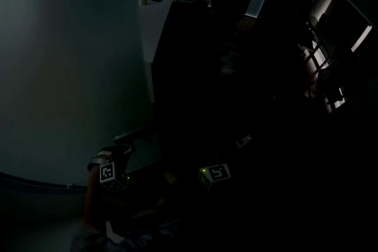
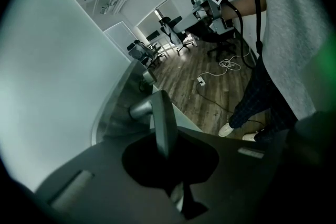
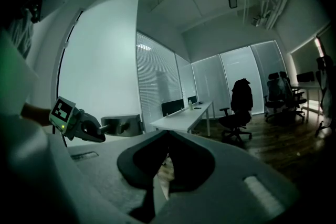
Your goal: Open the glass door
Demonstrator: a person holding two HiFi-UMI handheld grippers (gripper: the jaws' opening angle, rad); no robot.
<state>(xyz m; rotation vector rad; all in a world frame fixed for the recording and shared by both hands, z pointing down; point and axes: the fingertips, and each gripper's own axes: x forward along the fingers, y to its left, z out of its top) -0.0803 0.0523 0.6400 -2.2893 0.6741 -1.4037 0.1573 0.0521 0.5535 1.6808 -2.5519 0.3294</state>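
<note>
The frosted glass door (image 1: 65,68) fills the left of the dark head view. In the left gripper view, my left gripper (image 2: 166,140) is shut on the door's metal lever handle (image 2: 160,113), which runs straight between the jaws. The right gripper view shows the same grip from the side, with the left gripper (image 3: 97,131) on the handle (image 3: 122,124) at the door's edge (image 3: 100,76). My right gripper (image 3: 168,139) hangs free to the right of the door, jaws together with nothing between them. Both marker cubes (image 1: 112,174) (image 1: 215,173) show low in the head view.
Beyond the doorway are a long white desk (image 3: 184,118), a dark office chair (image 3: 239,113) with a coat on it, and blinds on glass walls. The person's legs and shoes (image 2: 247,123) stand on the wooden floor, where a white cable (image 2: 228,64) lies.
</note>
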